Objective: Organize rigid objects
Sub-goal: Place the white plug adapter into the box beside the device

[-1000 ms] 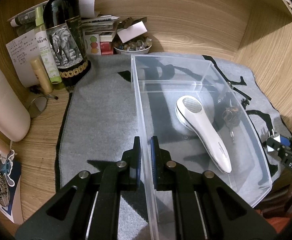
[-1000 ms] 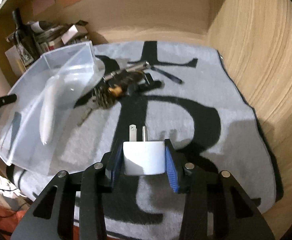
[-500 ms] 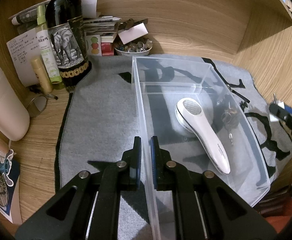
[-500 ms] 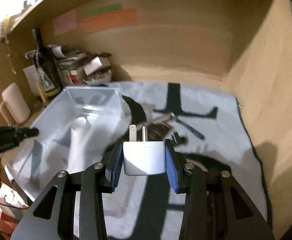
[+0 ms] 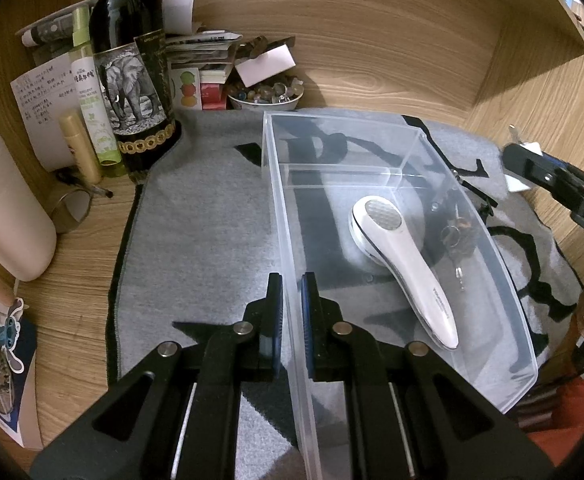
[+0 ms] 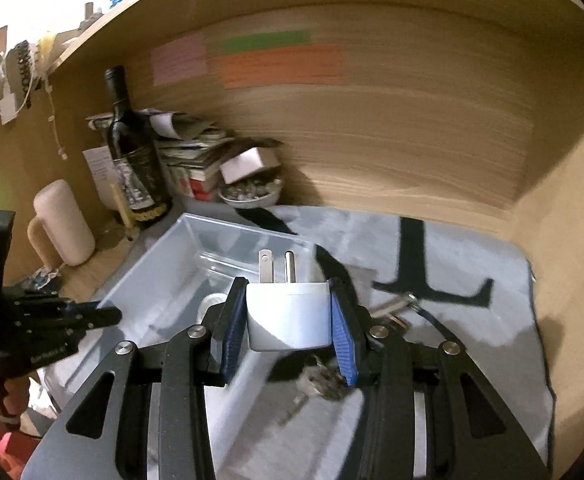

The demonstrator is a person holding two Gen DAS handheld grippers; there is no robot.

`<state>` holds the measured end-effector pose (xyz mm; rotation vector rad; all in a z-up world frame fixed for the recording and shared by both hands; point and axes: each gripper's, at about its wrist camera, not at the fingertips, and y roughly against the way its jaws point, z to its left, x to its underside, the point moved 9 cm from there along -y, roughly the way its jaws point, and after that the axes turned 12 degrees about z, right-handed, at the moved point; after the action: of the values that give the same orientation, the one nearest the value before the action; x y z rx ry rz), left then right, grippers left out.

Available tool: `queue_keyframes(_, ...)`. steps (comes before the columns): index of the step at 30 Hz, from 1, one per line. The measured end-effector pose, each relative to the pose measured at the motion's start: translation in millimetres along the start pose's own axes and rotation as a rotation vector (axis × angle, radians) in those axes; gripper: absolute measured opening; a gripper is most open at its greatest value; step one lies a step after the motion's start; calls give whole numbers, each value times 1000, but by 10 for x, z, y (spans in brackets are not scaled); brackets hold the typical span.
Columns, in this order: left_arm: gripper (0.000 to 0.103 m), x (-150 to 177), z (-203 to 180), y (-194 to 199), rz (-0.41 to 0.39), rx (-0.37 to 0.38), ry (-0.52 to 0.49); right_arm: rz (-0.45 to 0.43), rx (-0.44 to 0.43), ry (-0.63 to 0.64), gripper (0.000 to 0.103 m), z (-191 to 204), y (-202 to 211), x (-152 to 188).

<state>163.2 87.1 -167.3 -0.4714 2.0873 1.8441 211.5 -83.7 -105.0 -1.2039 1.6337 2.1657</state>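
A clear plastic bin [image 5: 343, 118] stands on the grey mat, and my left gripper [image 5: 290, 280] is shut on its near left wall. Inside lies a white handheld lint remover [image 5: 403, 256]. A bunch of keys [image 5: 457, 236] shows through the bin's right wall, on the mat outside. My right gripper [image 6: 288, 284] is shut on a white plug adapter [image 6: 288, 316], prongs pointing forward, lifted over the bin's [image 6: 164, 264] right side. In the left wrist view the right gripper [image 5: 531, 160] hangs at the right edge. The left gripper [image 6: 104, 316] shows at the left of the right wrist view.
A dark wine bottle [image 5: 132, 80], a green spray bottle [image 5: 92, 100], a bowl of beads [image 5: 266, 96] and stacked papers crowd the back left corner. A cream mug [image 5: 4, 208] stands left of the mat [image 5: 204, 220]. Wooden walls close in behind and on the right.
My right gripper has risen off the mat with the plug adapter and swung left toward the bin. The left gripper and the bin have not moved.
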Motion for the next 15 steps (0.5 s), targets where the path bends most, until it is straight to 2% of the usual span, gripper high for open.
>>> queue_keyframes(7, 10, 1, 3, -2, -2, 7, -1, 36, -41, 78, 36, 245, -227, -93)
queue_keyframes(15, 10, 5, 7, 2, -4, 17, 1, 141, -40, 104, 36, 330, -569, -26)
